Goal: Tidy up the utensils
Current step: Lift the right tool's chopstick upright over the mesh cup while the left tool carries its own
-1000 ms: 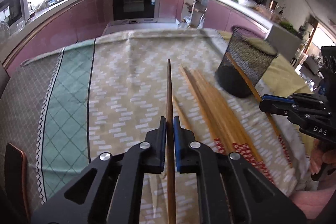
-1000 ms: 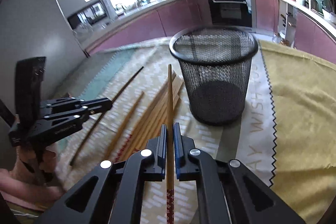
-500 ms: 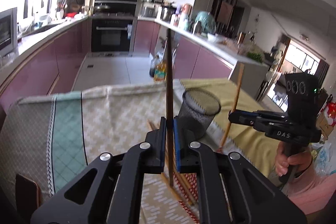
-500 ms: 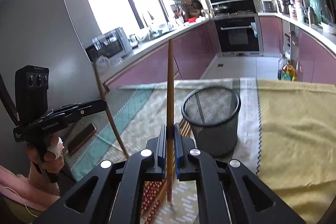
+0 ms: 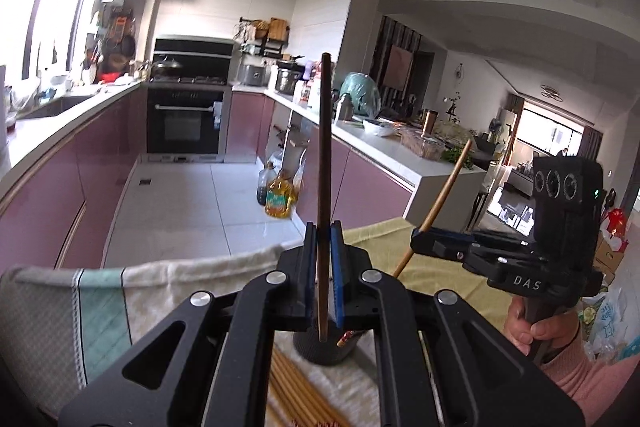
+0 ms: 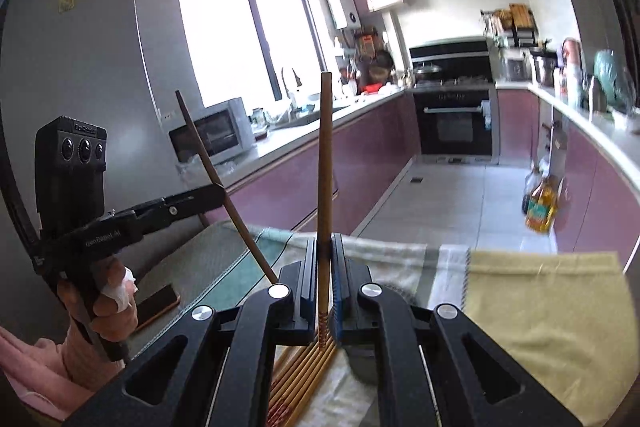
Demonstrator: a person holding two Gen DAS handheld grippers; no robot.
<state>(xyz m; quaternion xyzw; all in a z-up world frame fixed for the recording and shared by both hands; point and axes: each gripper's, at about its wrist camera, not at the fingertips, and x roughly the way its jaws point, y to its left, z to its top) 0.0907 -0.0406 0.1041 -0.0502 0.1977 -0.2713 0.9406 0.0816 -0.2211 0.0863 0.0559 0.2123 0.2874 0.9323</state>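
My left gripper (image 5: 321, 239) is shut on a dark brown chopstick (image 5: 324, 155), held upright with its lower tip over the black mesh cup (image 5: 326, 351). My right gripper (image 6: 323, 251) is shut on a light wooden chopstick (image 6: 324, 163), also upright. In the left wrist view the right gripper (image 5: 416, 245) holds its chopstick (image 5: 444, 199) tilted, lower end by the cup. In the right wrist view the left gripper (image 6: 220, 193) holds the dark chopstick (image 6: 218, 183) tilted. The cup (image 6: 364, 363) is mostly hidden behind the right gripper's body. Several loose chopsticks (image 6: 304, 379) lie on the tablecloth.
The table has a patterned cloth (image 5: 100, 311) with a yellow cloth (image 6: 540, 311) on its right side. A phone (image 6: 158, 307) lies near the left edge. More loose chopsticks (image 5: 296, 391) lie in front of the cup. Kitchen counters and an oven stand beyond the table.
Both grippers have lifted their chopsticks off the table and tipped them from flat to upright. They have moved over the mesh cup, which is now low and mostly hidden.
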